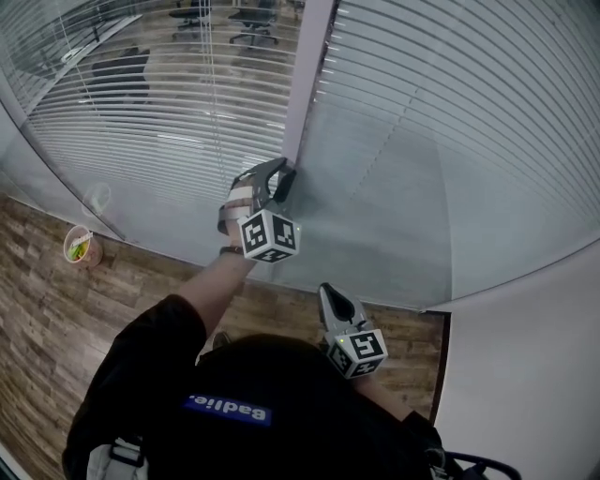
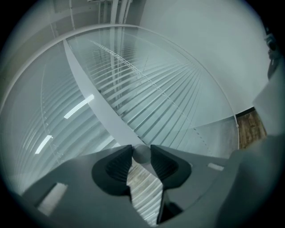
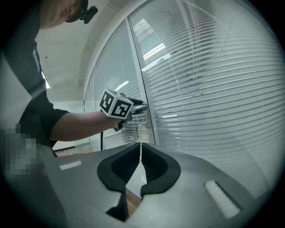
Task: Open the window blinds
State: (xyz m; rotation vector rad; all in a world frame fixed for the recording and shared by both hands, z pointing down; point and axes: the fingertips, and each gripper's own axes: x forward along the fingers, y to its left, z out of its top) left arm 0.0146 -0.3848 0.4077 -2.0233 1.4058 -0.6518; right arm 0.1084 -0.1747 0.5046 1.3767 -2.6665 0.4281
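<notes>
Wood-plank floor (image 1: pixel 37 309) lies underfoot, and nearest the person the right gripper (image 3: pixel 140 144) hangs back, jaws together on nothing. Further out, the left gripper (image 2: pixel 141 150) is clamped on the small round knob (image 2: pixel 142 154) at the pale frame post (image 1: pixel 309 75); turning it likely wants a wrist roll square to its axis, grip firm so the pads don't slip. Beyond, the white blinds (image 1: pixel 169 103) hang fully lowered either side of the post, slats tilted, chairs (image 1: pixel 253 19) dimly visible through the left one.
</notes>
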